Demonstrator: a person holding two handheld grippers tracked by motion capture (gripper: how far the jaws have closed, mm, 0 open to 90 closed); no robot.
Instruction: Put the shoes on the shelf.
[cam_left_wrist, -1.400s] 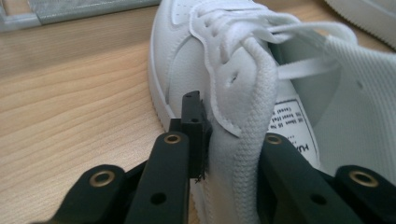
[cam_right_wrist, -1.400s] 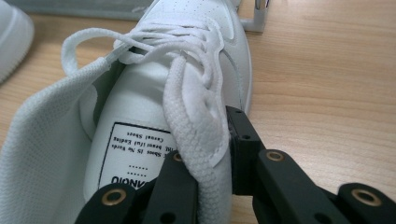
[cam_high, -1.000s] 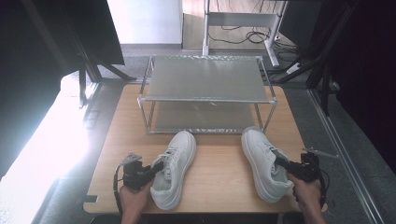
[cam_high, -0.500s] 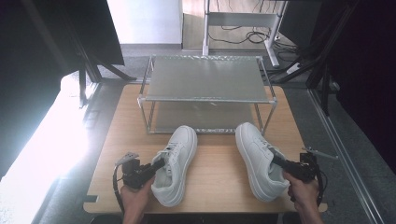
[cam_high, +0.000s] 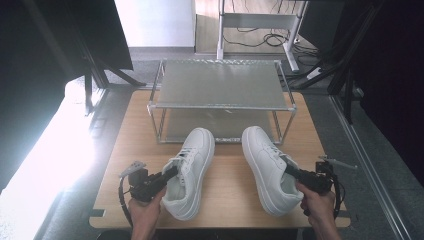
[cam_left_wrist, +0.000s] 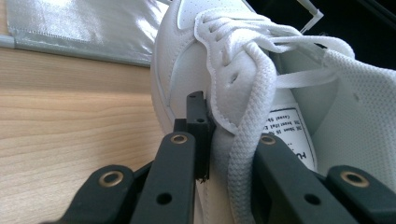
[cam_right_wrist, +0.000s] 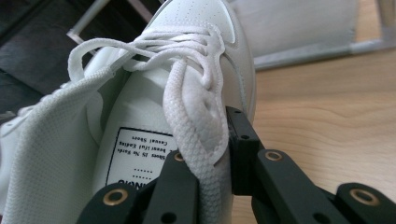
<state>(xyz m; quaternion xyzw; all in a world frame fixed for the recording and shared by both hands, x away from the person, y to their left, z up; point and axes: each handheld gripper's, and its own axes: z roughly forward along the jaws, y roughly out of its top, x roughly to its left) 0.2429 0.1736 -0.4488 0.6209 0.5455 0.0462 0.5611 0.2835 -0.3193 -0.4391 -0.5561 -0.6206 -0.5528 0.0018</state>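
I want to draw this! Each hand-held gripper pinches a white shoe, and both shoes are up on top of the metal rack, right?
Not quite. Each hand-held gripper, left and right, does pinch a white shoe, but the high view shows both shoes in front of the metal rack, over the wooden table, not on top.

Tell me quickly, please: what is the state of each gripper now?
Left gripper: closed on the side wall of the left white shoe.
Right gripper: closed on the side wall of the right white shoe.
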